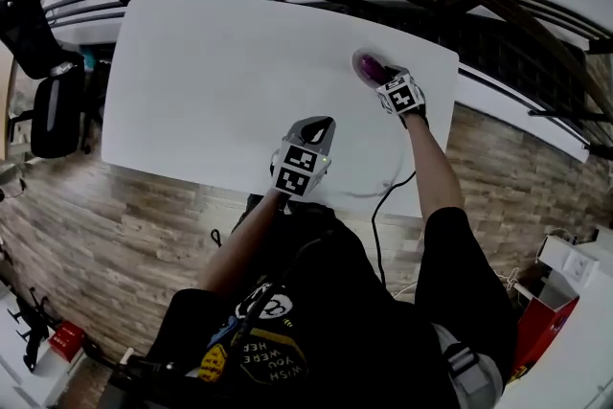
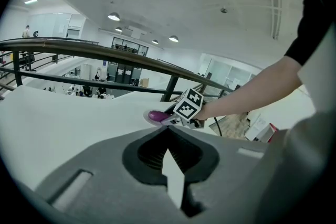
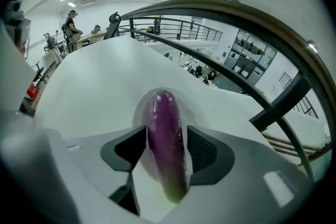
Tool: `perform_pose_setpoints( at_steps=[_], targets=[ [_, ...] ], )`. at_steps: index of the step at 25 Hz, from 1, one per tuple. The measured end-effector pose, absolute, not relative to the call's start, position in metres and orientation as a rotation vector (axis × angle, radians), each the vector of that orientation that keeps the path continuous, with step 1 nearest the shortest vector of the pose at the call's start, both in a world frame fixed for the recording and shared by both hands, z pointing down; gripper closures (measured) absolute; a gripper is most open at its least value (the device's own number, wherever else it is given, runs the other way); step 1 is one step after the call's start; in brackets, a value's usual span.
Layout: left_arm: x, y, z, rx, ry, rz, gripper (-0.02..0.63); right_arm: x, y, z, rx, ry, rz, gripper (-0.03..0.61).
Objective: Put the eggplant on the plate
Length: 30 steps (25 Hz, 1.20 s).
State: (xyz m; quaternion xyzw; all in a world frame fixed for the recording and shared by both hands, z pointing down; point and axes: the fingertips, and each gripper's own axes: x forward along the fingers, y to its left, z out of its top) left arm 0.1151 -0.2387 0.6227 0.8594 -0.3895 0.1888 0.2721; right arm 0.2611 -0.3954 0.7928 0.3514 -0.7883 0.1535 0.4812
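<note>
Okay, we're holding the left gripper (image 2: 167,131) clenched and empty over the white table (image 1: 220,72) near its near edge. Farther out, our right gripper (image 3: 167,131) is grasping the purple eggplant (image 3: 164,113) between its pads, hanging just above the plate (image 3: 137,110) toward the table's far right.

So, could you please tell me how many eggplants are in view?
1. The eggplant is held between the right tongs, over the plate near the table's right edge. Nothing suggests another is hidden.
</note>
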Motion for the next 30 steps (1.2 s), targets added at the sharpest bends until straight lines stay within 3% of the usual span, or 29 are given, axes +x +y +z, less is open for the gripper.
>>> perform_pose_setpoints(
  at_steps=[2,11,20,23,27,30],
  targets=[
    [0.113,-0.239,0.619,2.329,-1.036,0.514,0.609,0.259,-0.397,0.782,0.904,-1.959,0.367,0.29],
    [0.066,-0.231,0.596,2.339,-1.09,0.509,0.609,0.243,-0.297,0.724,1.286,-2.14,0.565,0.293],
    [0.054,-0.192,0.573,2.426,-1.031,0.498,0.609,0.2,-0.157,0.625,1.755,-2.265,0.819,0.426],
    [0.055,-0.182,0.566,2.474,-0.946,0.513,0.609,0.189,-0.135,0.588,1.884,-2.241,0.77,0.486],
    [0.062,-0.173,0.525,2.595,-0.906,0.438,0.609,0.192,-0.118,0.53,2.036,-2.231,0.595,0.5],
    [0.062,-0.17,0.507,2.675,-0.911,0.405,0.609,0.189,-0.108,0.497,2.106,-2.217,0.458,0.58]
  ],
)
